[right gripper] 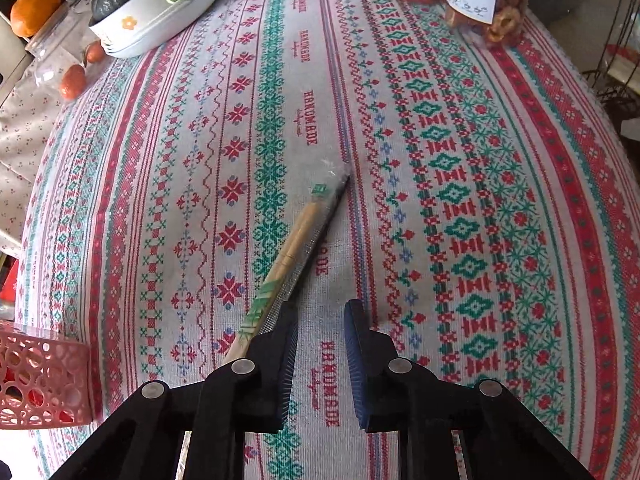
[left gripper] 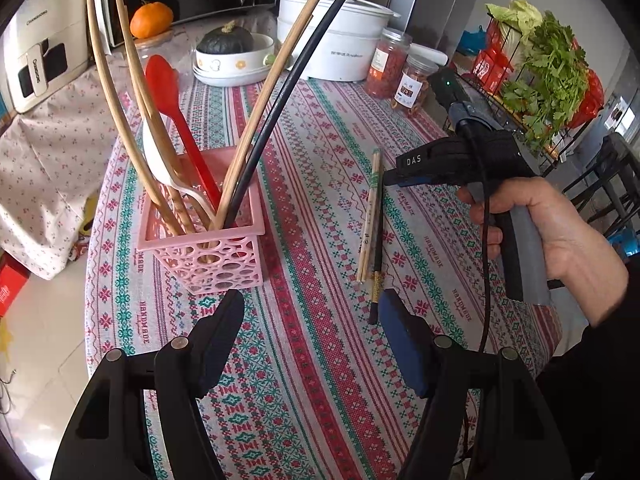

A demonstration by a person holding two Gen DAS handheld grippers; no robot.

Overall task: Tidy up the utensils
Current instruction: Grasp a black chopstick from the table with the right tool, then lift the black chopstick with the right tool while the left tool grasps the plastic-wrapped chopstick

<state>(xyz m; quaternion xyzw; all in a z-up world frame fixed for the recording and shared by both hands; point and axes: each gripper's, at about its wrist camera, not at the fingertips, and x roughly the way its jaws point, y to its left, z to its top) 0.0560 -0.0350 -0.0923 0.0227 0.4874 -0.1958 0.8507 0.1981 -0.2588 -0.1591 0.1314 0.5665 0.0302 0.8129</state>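
Observation:
A pink openwork basket (left gripper: 216,252) stands on the patterned tablecloth (left gripper: 312,184) and holds wooden chopsticks (left gripper: 120,92), a black chopstick (left gripper: 280,100), a red spoon (left gripper: 168,92) and a white spoon (left gripper: 160,156). To its right a paper-wrapped pair of chopsticks (left gripper: 370,220) lies beside a dark chopstick (left gripper: 376,276). My left gripper (left gripper: 312,300) hovers open and empty in front of the basket. My right gripper (right gripper: 320,308), held by a hand (left gripper: 560,232), is low over the cloth with a narrow gap and nothing in it. The wrapped chopsticks (right gripper: 296,240) run past the outside of its left finger (right gripper: 280,352).
At the back stand a white pot (left gripper: 340,40), a bowl (left gripper: 236,66) with a dark squash (left gripper: 226,38), two jars of dried food (left gripper: 400,68) and an orange (left gripper: 151,20). A wire rack of greens (left gripper: 540,72) is at the right. The table edge drops off at the left.

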